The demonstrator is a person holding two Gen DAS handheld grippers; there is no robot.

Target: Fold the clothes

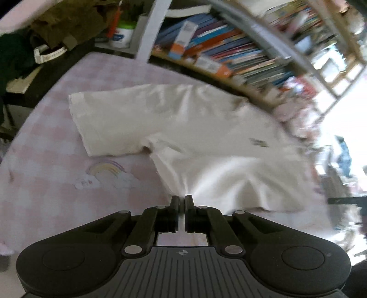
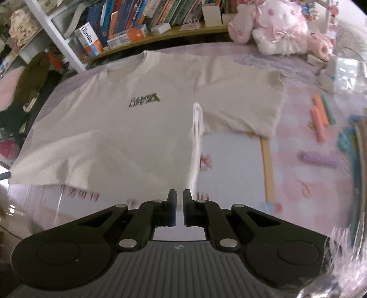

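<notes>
A pink checked bedsheet [image 2: 296, 146] carries a cream short-sleeved T-shirt [image 2: 119, 128], spread flat, chest print up, collar toward the bookshelf [image 2: 146, 20]. The left gripper [image 1: 182, 201] has its fingers pinching the shirt's hem, fabric bunched at the tips. The right gripper [image 2: 179, 196] has its fingers pressed nearly together at the hem's corner; whether cloth is caught cannot be told

The white T-shirt [image 2: 119, 119] covers the middle of the worktop [image 1: 45, 183], leaving bare pink check cloth toward the left edge and along the near edge, where a gripper could pass freely. Along the far edge a bookshelf [image 2: 142, 25] packed with books stands close behind the collar, and a pink plush toy [image 2: 279, 29] fills the far right corner. Toward the right edge, loose markers [image 2: 321, 114] lie scattered beside the sleeve, narrowing the room there.
</notes>
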